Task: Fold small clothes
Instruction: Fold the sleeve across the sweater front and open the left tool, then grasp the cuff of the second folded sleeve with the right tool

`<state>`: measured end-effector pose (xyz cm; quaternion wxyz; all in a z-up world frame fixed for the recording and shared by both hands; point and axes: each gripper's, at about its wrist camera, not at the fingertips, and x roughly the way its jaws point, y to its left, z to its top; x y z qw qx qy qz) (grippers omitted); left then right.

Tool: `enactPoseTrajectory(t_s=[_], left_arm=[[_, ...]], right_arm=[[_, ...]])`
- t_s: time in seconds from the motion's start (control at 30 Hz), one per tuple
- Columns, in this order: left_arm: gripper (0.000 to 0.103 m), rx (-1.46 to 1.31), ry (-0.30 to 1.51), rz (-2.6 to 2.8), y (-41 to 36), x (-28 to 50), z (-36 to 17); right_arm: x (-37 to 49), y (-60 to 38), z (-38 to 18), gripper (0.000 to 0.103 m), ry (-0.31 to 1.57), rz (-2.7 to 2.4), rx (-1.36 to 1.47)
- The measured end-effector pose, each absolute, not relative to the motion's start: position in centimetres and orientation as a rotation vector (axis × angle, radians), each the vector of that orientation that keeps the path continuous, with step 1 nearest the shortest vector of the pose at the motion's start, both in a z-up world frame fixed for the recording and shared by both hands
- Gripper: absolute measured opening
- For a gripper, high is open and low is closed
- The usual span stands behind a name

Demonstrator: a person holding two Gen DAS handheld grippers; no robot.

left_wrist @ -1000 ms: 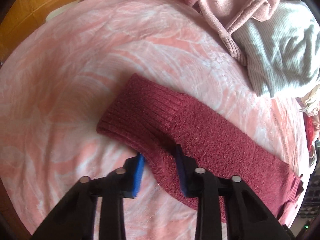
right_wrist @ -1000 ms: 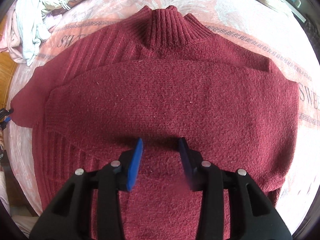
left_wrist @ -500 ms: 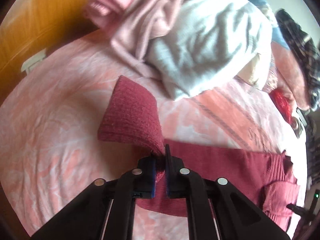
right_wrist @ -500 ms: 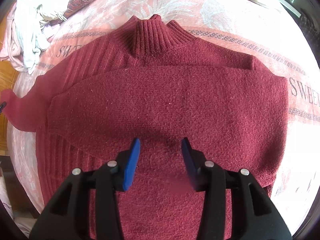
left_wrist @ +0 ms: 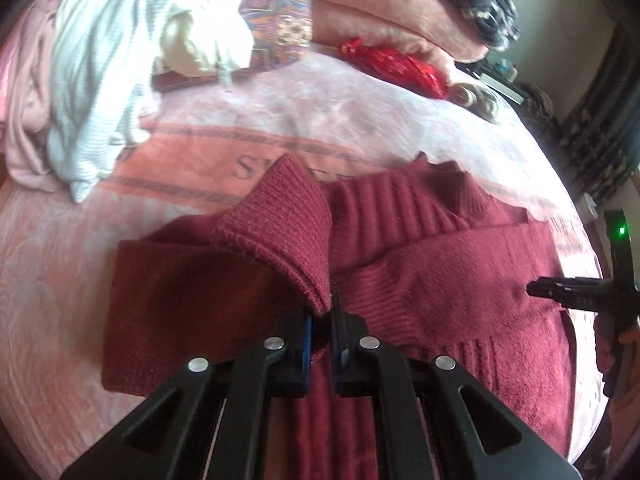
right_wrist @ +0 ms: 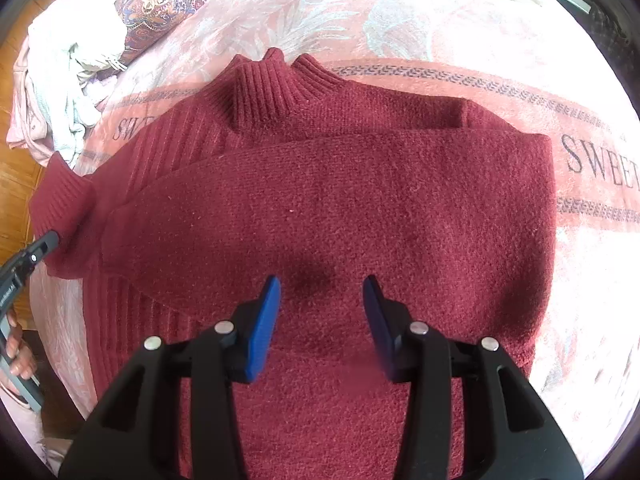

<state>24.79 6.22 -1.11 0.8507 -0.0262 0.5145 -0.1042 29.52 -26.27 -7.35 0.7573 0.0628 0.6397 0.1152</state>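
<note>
The left gripper (left_wrist: 323, 316) is clamped on the ribbed cuff (left_wrist: 280, 232) of a sleeve, which is held lifted above the sweater's (right_wrist: 340, 208) shoulder, toward 12 o'clock of the fingers. The right gripper (right_wrist: 320, 312) is spread wide with nothing in it, hovering over the sweater's chest. The sweater lies flat on a pink blanket (right_wrist: 400, 20), collar at 12 o'clock. One sleeve is already laid across the chest; the held sleeve remains to be laid over, then, by judgement, the body folded. A clothes pile (left_wrist: 100, 72) sits at 10 o'clock.

Home bedroom: pink printed bedspread (right_wrist: 400, 8), heaped laundry (left_wrist: 100, 60), folded blankets (left_wrist: 380, 4), wood floor (right_wrist: 16, 184).
</note>
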Motion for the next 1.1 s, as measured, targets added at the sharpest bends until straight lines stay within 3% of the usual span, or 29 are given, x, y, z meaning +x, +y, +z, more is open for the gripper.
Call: enactPoseTrajectory(t_s=[0.23, 0.3, 0.37, 0.5, 0.63, 0.83, 1.1], left_arm=[[0.009, 0.064, 1.172, -0.330, -1.6, 23.1, -5.9], [0.017, 0.072, 1.208, -0.351, -2.2, 22.8, -7.1], [0.045, 0.030, 1.242, -0.387, -1.6, 22.5, -7.4], [0.056, 0.018, 1.197, -0.391, 0.8, 22.4, -4.9], [0.057, -0.039, 1.201, -0.295, 5.0, 24.3, -3.7], [0.058, 0.034, 1.332, -0.030, 10.7, 26.5, -8.2], [0.059, -0.008, 1.321, -0.036, 11.2, 26.6, -8.2]], right_arm=[[29.5, -27.1, -8.7, 0.045, 1.406, 0.238, 0.138], [29.4, -26.7, -8.7, 0.047, 1.409, 0.242, 0.128], [29.3, -26.2, -8.7, 0.047, 1.406, 0.251, 0.114], [29.0, -24.7, -8.5, 0.047, 1.405, 0.281, 0.093], [28.9, -22.7, -8.4, 0.047, 1.421, 0.334, 0.113], [29.0, -18.7, -7.9, 0.050, 1.432, 0.439, 0.169], [29.7, -13.8, -7.5, 0.050, 1.447, 0.524, 0.195]])
